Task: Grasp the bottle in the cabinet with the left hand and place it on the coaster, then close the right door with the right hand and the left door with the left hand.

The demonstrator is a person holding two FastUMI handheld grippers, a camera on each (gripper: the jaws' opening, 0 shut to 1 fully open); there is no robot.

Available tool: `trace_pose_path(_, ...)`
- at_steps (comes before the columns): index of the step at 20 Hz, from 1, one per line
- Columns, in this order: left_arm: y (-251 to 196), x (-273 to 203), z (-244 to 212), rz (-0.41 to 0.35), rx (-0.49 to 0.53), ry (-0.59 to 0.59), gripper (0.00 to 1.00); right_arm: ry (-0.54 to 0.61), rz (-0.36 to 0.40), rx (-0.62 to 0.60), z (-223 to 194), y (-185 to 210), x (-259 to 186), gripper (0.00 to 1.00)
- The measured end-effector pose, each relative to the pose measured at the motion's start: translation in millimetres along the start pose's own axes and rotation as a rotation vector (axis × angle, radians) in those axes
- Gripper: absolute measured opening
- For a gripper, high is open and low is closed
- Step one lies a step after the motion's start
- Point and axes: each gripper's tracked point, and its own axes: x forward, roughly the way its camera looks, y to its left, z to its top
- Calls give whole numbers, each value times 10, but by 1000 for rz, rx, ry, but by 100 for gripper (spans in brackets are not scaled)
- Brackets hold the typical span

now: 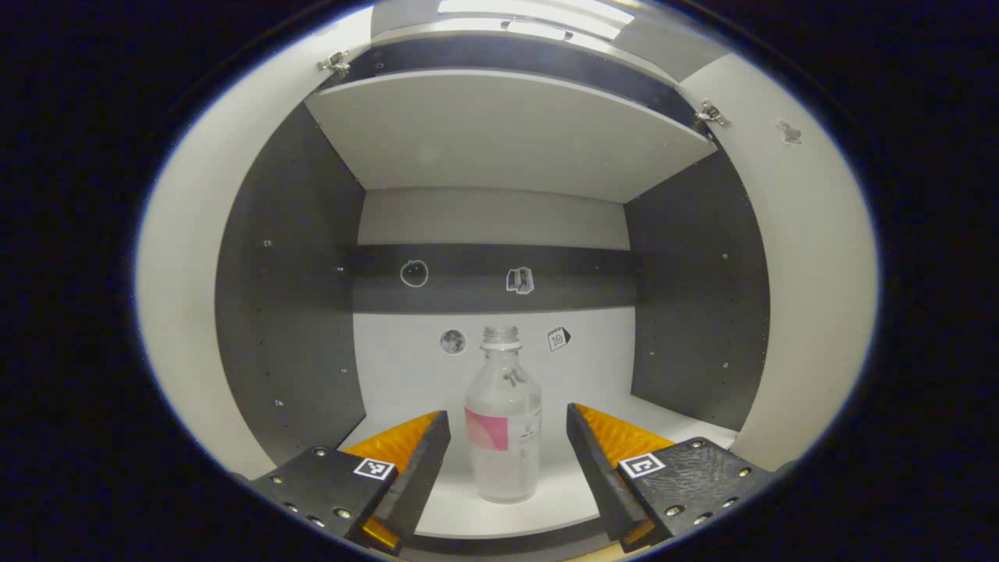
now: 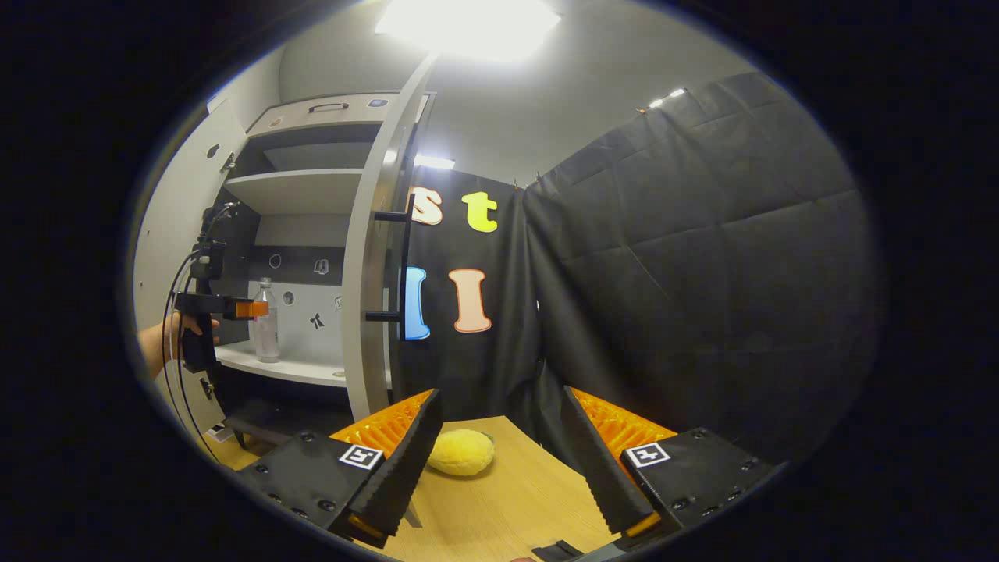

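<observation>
**Left tool spread wide at the bottle in the cabinet**

In the left gripper view, the left tool [image 1: 507,437] is seen spread wide, its two fingers set on either side of the bottle [image 1: 504,421] with clear gaps on both sides; nothing is held. The bottle stands upright on the white shelf [image 1: 499,519] inside the cabinet [image 1: 296,328], with a pink label on its side and small stickers on the back wall behind it. Both doors are open: the left door [image 1: 183,312] and the right door [image 1: 819,312] are seen swung outward at the edges.

In the right gripper view, the right tool [image 2: 499,453] is likewise held wide apart and empty, above the wooden bench [image 2: 499,507]. A yellow soft object [image 2: 461,453] lies on the bench between its fingers. Farther off, a hand [image 2: 168,336] is seen holding the left tool up to the bottle, beside the open right door with its black handle [image 2: 404,261].
</observation>
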Motion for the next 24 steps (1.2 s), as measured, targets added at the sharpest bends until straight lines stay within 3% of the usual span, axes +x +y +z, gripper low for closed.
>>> trace_pose_path(1,6,82,-48,-6,-1,12,88,4,-9,-1,-16,-4,5,92)
trace_pose_path(2,32,146,-94,-1,-1,24,88,9,-18,-2,-33,4,15,97)
trace_pose_path(7,42,314,-192,-24,-45,52,88,30,-34,-5,-99,44,25,97)
trace_pose_path(9,55,341,-188,-15,-42,51,72,30,-32,-13,-102,57,8,97)
trace_pose_path(11,70,324,-190,-7,-51,47,71,25,-27,-19,-84,55,-7,97)
trace_pose_path(19,56,-97,125,14,-40,-57,70,24,29,9,-59,-3,-66,97)
trace_pose_path(20,49,-172,140,16,-34,-65,63,22,39,12,-60,-12,-82,97)
trace_pose_path(21,47,-245,172,20,-33,-74,63,20,50,12,-49,-20,-95,97)
trace_pose_path(22,32,-322,210,21,-34,-81,70,19,61,12,-38,-31,-109,97)
trace_pose_path(24,30,-518,207,33,-37,-92,70,17,85,11,-19,-53,-133,97)
